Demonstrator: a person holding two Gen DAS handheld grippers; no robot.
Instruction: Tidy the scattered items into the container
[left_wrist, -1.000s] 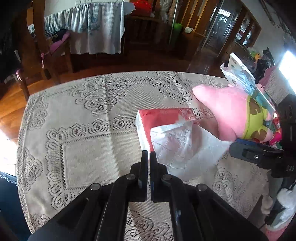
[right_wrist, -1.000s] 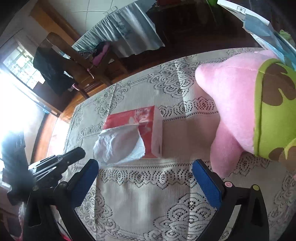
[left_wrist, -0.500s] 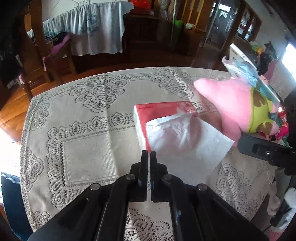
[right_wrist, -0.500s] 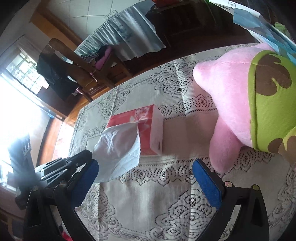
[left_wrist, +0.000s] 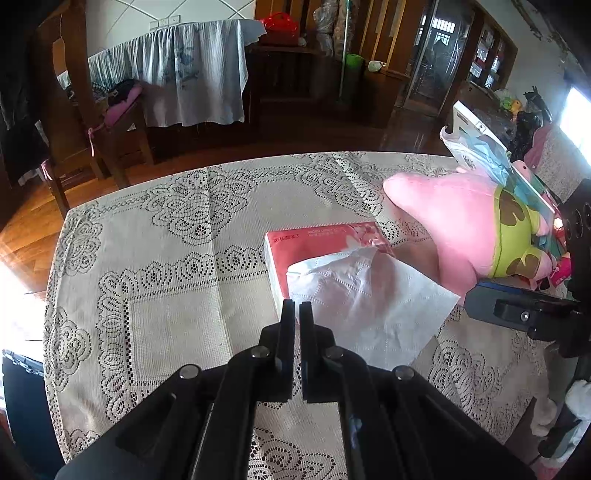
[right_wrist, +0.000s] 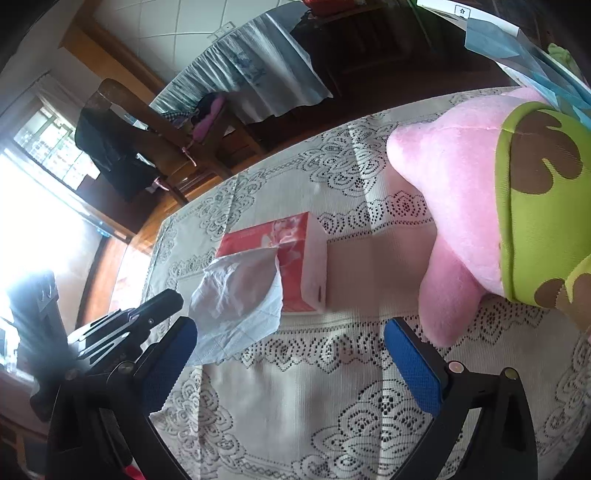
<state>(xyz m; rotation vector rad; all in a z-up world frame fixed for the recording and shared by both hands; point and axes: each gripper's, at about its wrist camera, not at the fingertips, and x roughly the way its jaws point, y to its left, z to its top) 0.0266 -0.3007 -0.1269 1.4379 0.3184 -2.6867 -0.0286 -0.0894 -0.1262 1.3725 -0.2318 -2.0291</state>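
A red tissue box (left_wrist: 325, 240) (right_wrist: 291, 258) lies on the lace tablecloth (left_wrist: 177, 258). A white tissue (left_wrist: 369, 302) (right_wrist: 240, 302) trails out of its top towards me. My left gripper (left_wrist: 297, 314) is shut with the tissue's near corner at its tips; in the right wrist view its tip (right_wrist: 162, 302) sits beside the sheet's lifted edge. My right gripper (right_wrist: 291, 354) hovers open over the cloth in front of the box, blue pads (right_wrist: 413, 365) wide apart with nothing between them. No container shows.
A pink plush star in green shorts (left_wrist: 469, 225) (right_wrist: 480, 192) lies at the right, with a flat white and blue packet (left_wrist: 487, 155) leaning on it. Wooden chairs (left_wrist: 110, 125) and a cloth-draped table (left_wrist: 184, 74) stand beyond the far edge.
The tissue has been drawn further out of the box and lifted, now spreading wide. The left gripper has backed away from the box; the right gripper has barely moved.
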